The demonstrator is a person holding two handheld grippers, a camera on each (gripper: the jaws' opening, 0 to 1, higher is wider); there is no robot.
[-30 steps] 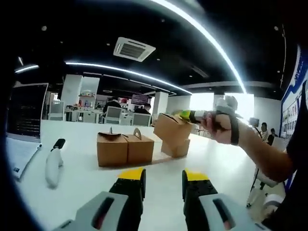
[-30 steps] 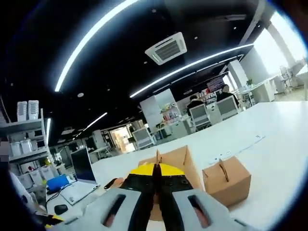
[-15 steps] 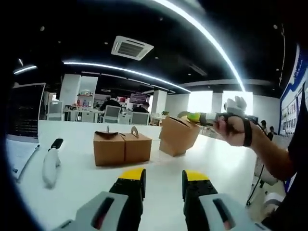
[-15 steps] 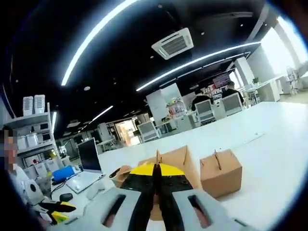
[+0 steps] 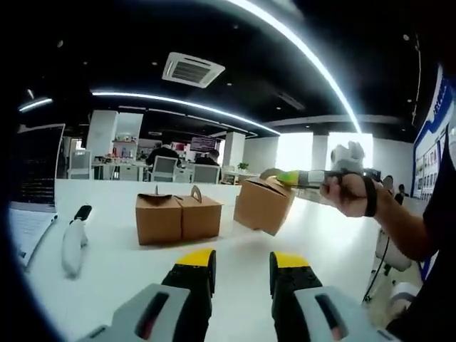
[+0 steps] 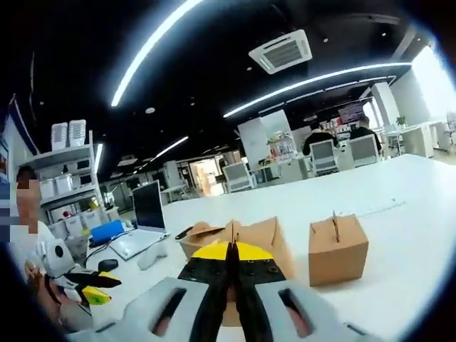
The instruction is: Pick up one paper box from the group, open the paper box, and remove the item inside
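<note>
The right gripper [image 5: 274, 175] is clamped on the handle of a paper box [image 5: 262, 205], lifted above the white desk [image 5: 128, 267]. The left gripper [image 5: 241, 262] waits agape, likely next to open the lid.

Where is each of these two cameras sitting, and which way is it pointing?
Left gripper view: rides the left tongs, open, facing two brown cardboard boxes on the white table; the person's right hand carries a third brown cardboard box.
Right gripper view: rides the right tongs, shut on that box's handle.
Shared: table, boxes.
</note>
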